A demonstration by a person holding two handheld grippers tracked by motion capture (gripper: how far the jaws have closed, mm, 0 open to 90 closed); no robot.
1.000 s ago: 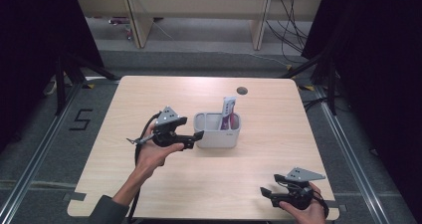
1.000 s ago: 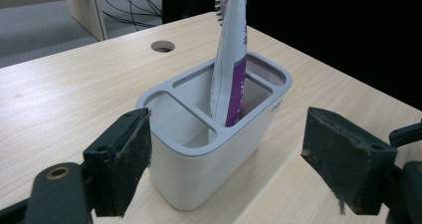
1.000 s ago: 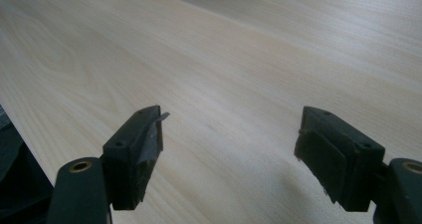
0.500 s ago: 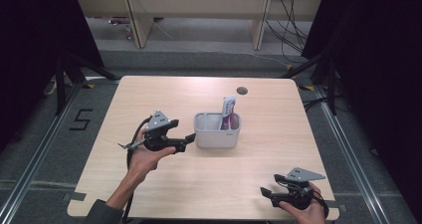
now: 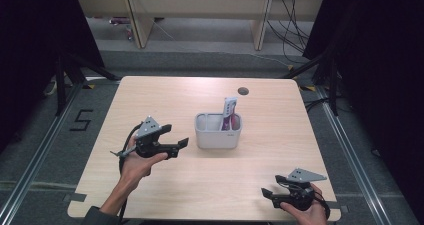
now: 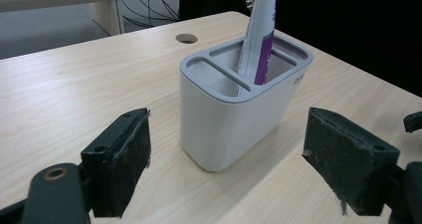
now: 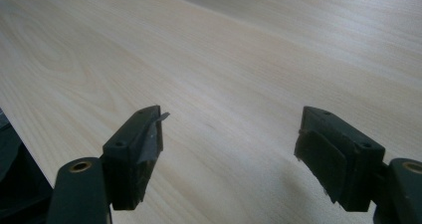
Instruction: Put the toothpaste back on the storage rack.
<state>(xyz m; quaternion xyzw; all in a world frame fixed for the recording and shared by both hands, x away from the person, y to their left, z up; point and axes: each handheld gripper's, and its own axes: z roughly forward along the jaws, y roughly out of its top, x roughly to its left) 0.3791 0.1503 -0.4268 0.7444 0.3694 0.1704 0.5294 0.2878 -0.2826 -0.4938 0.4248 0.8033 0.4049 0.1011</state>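
**Left gripper faces the toothbrush holder**

While the left gripper (image 5: 181,144) hangs just beside the grey toothbrush holder (image 5: 218,131) near the middle of the wooden table (image 5: 165,97), its jaws are spread wide with nothing between them, pointing at the holder's side without touching it. A white-and-purple toothpaste tube (image 6: 259,32) stands tilted in one of the holder's compartments. Well apart, the right gripper (image 5: 266,193) sits at the table's near edge, jaws likewise released.
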